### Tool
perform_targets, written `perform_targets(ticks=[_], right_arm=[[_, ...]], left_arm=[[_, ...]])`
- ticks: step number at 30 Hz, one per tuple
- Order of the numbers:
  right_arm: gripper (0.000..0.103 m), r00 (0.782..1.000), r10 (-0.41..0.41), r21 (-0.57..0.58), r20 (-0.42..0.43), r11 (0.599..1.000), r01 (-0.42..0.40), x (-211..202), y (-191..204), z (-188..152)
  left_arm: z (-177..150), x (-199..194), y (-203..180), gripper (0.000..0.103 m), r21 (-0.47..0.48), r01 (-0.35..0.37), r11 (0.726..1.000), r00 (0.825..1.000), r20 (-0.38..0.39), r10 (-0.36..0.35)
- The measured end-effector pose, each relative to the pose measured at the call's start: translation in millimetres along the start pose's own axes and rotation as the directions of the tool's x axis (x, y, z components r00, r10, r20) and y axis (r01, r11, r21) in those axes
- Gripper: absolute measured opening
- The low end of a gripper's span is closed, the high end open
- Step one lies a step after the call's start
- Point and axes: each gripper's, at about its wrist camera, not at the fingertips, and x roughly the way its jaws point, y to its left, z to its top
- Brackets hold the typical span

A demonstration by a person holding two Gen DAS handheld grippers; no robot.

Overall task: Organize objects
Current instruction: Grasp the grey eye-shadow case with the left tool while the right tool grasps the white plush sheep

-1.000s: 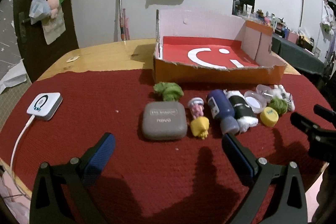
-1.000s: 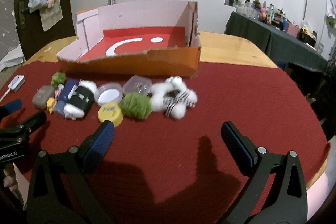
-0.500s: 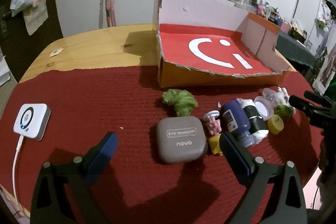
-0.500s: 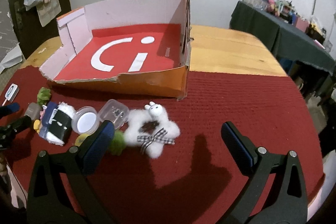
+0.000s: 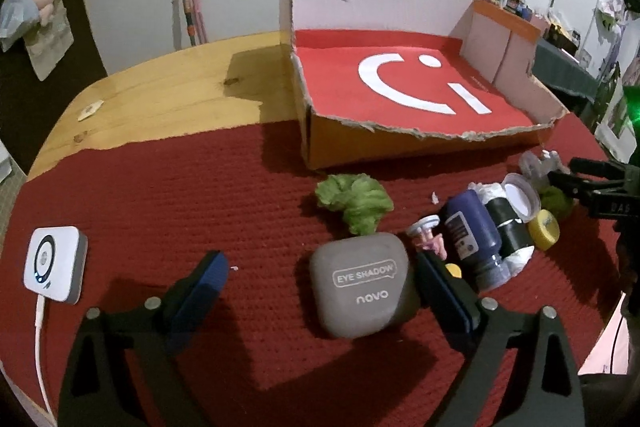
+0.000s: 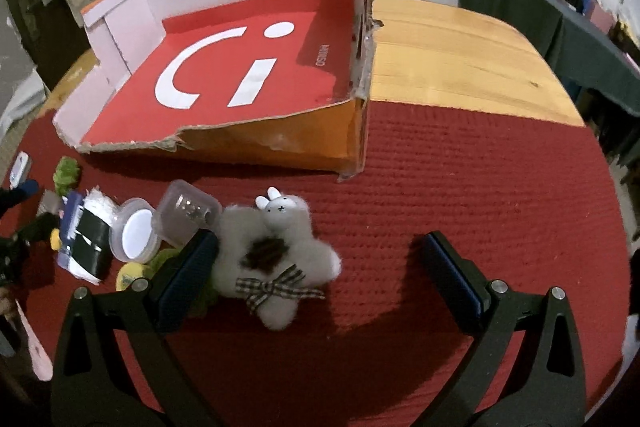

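A row of small objects lies on the red cloth in front of an open cardboard box (image 5: 420,143) with a red floor (image 6: 224,75). My left gripper (image 5: 320,279) is open, low over a grey eye-shadow case (image 5: 362,283) that sits between its fingers, nearer the right one. Beside the case are a green tuft (image 5: 356,201), a blue bottle (image 5: 472,235) and a yellow cap (image 5: 544,229). My right gripper (image 6: 320,263) is open around a white fluffy bunny toy (image 6: 276,255), its left finger beside the toy.
A white charger puck (image 5: 54,269) with a cable lies at the left of the cloth. A round lidded jar (image 6: 134,235) and a clear plastic case (image 6: 188,213) lie left of the bunny. Bare wooden tabletop (image 6: 460,59) lies beyond the cloth.
Both grippers have moved forward and down. The left one now straddles the eye-shadow case, the right one straddles the bunny toy. Both stay open.
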Motion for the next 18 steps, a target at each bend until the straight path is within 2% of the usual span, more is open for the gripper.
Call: perform_targets(ticks=[3, 10, 15, 16, 17, 18], right_arm=[[0.103, 1.000, 0.000, -0.014, -0.011, 1.000, 0.000, 0.3, -0.3, -0.7], [0.101, 1.000, 0.002, -0.031, 0.013, 1.000, -0.002, -3.5, -0.4, -4.9], [0.088, 0.999, 0.023, -0.049, 0.044, 0.999, -0.021, -6.7, 3.0, -7.4], [0.084, 0.998, 0.027, -0.056, 0.049, 0.998, -0.024, -7.2, 4.4, -7.8], [0.079, 0.998, 0.032, -0.061, 0.053, 0.998, -0.028, -8.1, 5.2, -8.4], [0.069, 0.998, 0.036, -0.065, 0.058, 0.997, -0.033, -9.6, 5.8, -9.4]], left_arm=[[-0.4, 2.9, -0.4, 0.095, 0.010, 0.006, 1.000, 1.000, -0.011, -0.006], [-4.3, 4.7, -7.2, 0.083, 0.042, 0.014, 0.999, 1.000, 0.000, -0.014], [-6.6, 1.8, -10.0, 0.074, 0.053, 0.036, 0.998, 0.999, 0.020, -0.038], [-6.7, 1.1, -10.8, 0.069, 0.057, 0.043, 0.997, 0.999, 0.023, -0.045], [-7.4, 0.0, -11.3, 0.063, 0.059, 0.050, 0.997, 0.998, 0.025, -0.051], [-7.7, -1.1, -12.1, 0.061, 0.060, 0.053, 0.997, 0.998, 0.028, -0.055]])
